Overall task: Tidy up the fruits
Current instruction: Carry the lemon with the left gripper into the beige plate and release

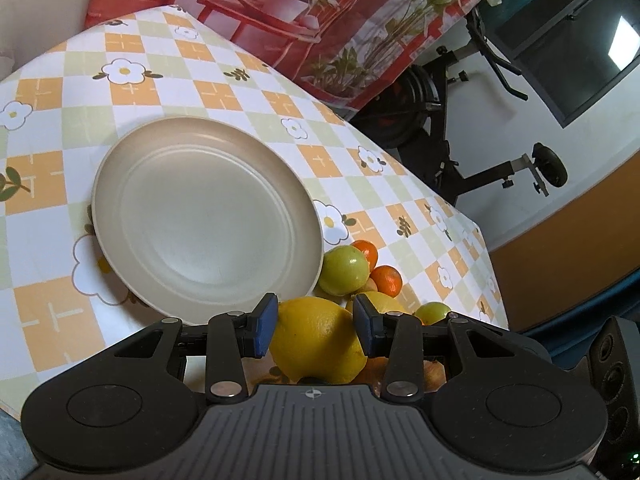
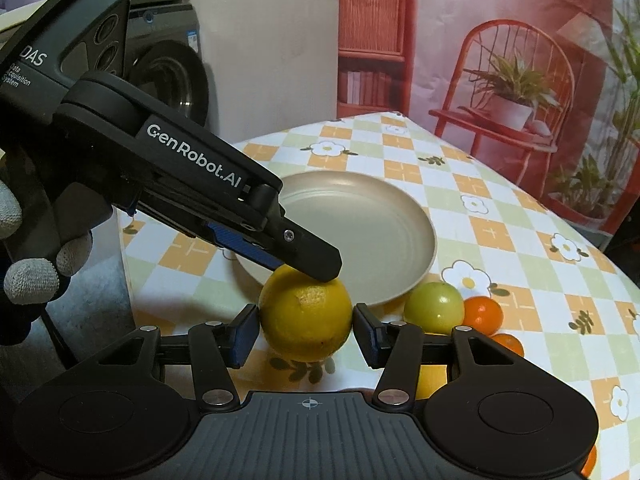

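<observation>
A large yellow lemon [image 1: 316, 340] lies on the table just in front of an empty beige plate [image 1: 200, 216]. My left gripper [image 1: 316, 324] is open, its blue pads on either side of the lemon. In the right wrist view the left gripper's finger [image 2: 312, 256] rests on top of the lemon [image 2: 306, 320]. My right gripper [image 2: 305, 334] is open around the same lemon, with the plate [image 2: 400, 224] behind. A green apple [image 1: 345, 270] [image 2: 434, 307] and oranges [image 1: 386, 279] [image 2: 482, 313] lie right of the lemon.
The table has a checkered flower cloth [image 1: 160, 64]. More fruit [image 1: 432, 312] lies behind the left gripper's right finger. An exercise bike [image 1: 460, 128] stands past the table's right edge. A washing machine [image 2: 176, 72] stands at the left.
</observation>
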`<state>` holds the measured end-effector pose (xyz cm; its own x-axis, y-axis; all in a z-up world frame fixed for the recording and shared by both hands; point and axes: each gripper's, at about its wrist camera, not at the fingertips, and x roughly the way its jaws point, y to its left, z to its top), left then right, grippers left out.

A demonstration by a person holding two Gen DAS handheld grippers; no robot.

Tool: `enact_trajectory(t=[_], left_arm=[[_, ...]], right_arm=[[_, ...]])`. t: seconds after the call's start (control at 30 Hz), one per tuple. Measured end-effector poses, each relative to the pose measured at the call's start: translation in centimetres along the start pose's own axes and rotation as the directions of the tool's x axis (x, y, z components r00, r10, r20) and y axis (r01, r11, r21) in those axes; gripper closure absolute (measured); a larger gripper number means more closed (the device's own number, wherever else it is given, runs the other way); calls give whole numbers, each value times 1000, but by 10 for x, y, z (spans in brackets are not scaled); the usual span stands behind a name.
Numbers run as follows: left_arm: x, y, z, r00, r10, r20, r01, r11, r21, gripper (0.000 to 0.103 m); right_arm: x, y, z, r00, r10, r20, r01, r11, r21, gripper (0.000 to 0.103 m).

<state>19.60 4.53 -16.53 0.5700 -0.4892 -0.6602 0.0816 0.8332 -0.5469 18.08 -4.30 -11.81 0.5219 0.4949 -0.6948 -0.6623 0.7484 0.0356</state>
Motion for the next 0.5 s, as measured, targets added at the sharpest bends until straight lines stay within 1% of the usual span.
enact_trajectory(t=[0.2, 0.5], left_arm=[[-7, 6, 12, 1000, 11, 19, -11, 1000, 17, 60], [-25, 20, 61, 996, 56, 63, -61, 995, 73, 60]], right_arm=[[7, 1, 14, 1000, 3, 15, -3, 1000, 3, 56], [37, 2, 58, 996, 21, 87, -25, 998, 50, 55]])
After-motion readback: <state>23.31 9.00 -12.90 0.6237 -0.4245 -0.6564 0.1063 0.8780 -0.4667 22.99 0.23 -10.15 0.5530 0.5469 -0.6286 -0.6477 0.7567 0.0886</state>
